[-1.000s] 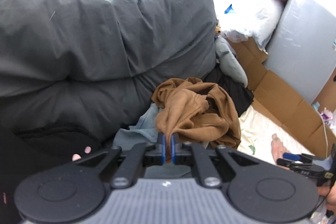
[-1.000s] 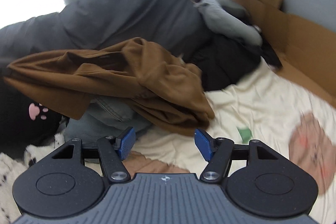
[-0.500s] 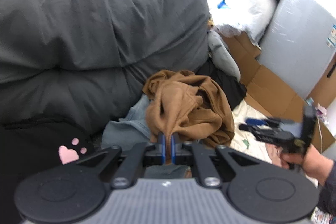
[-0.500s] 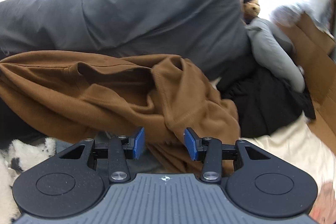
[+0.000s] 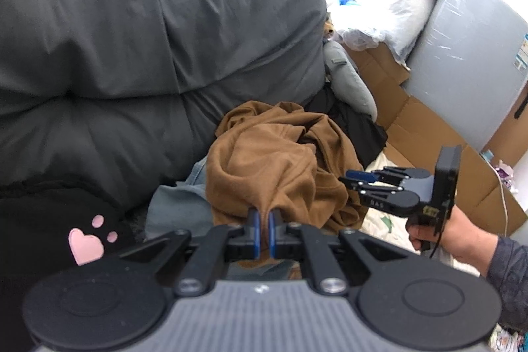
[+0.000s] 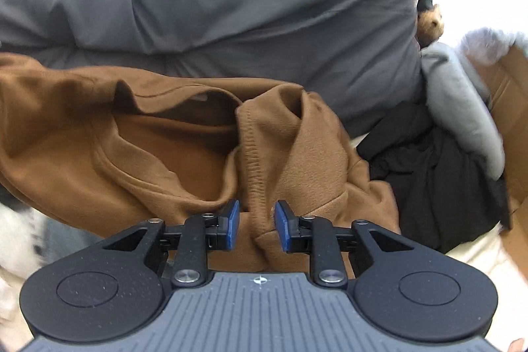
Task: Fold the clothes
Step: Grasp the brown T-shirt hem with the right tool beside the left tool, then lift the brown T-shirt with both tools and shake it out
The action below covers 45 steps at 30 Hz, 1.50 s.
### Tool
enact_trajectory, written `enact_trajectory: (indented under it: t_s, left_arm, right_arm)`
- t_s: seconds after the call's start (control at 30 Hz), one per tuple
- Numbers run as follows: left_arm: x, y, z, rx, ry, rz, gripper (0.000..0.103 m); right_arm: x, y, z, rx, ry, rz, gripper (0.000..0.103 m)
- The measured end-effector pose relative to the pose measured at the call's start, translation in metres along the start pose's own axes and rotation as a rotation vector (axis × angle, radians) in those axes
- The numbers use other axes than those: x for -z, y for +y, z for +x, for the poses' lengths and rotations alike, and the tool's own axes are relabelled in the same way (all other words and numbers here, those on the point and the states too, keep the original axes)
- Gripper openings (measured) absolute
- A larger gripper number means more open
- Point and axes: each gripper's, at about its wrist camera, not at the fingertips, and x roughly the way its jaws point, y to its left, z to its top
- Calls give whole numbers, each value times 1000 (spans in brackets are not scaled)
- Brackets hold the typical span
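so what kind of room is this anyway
Probably a lived-in bedroom or sleeping corner: big grey pillows stand behind a crumpled brown garment on a cream patterned sheet, with flattened cardboard boxes along the side.

The garment was a warm, plain brown, darker inside its folds. Both grippers had black bodies with ribbed grey housings, and their fingers carried bright blue pads. Behind the clothes the big cushions were a flat charcoal grey. A black fabric at the left bore a pink paw-print. Under the brown piece lay something faded blue-grey, possibly denim. A black heap sat beside a light grey soft shape. The bedsheet was cream with small green marks, the cardboard tan, and the sleeve dark grey.
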Motion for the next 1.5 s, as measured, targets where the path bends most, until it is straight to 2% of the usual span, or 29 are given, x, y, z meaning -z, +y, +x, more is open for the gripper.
enact_trajectory:
  t_s: [0.13,0.3,0.37,0.67,0.9,0.93,0.97,1.2,1.5]
  left_arm:
    - [6,-3,7,-23,10,22,5]
    - [7,-1,9,-46,24,6,6]
    - [6,-3,10,-49,27,12,5]
    - [8,-1,5,-78,20,16,5]
    - [8,1,8,-75,15,10,5]
    - [8,1,8,-73,13,11,5]
    - [7,1,8,-72,10,13,5]
    - [9,-1,0,-72,-19,3,5]
    - [4,-27,-15,-44,-54,50,5]
  right_arm:
    - [7,-7,3,3,19,-37,31]
    - [8,4,-6,-22,-50,-108,31]
    - [11,8,-1,-16,-36,-141,31]
    - [16,-1,12,34,-1,-130,32]
    - [24,3,29,35,83,-165,30]
    - [25,2,31,34,94,-157,22]
    - [25,0,32,28,104,-148,8]
    - [31,-14,12,17,117,-49,5]
    - [43,-49,-57,80,114,106,3]
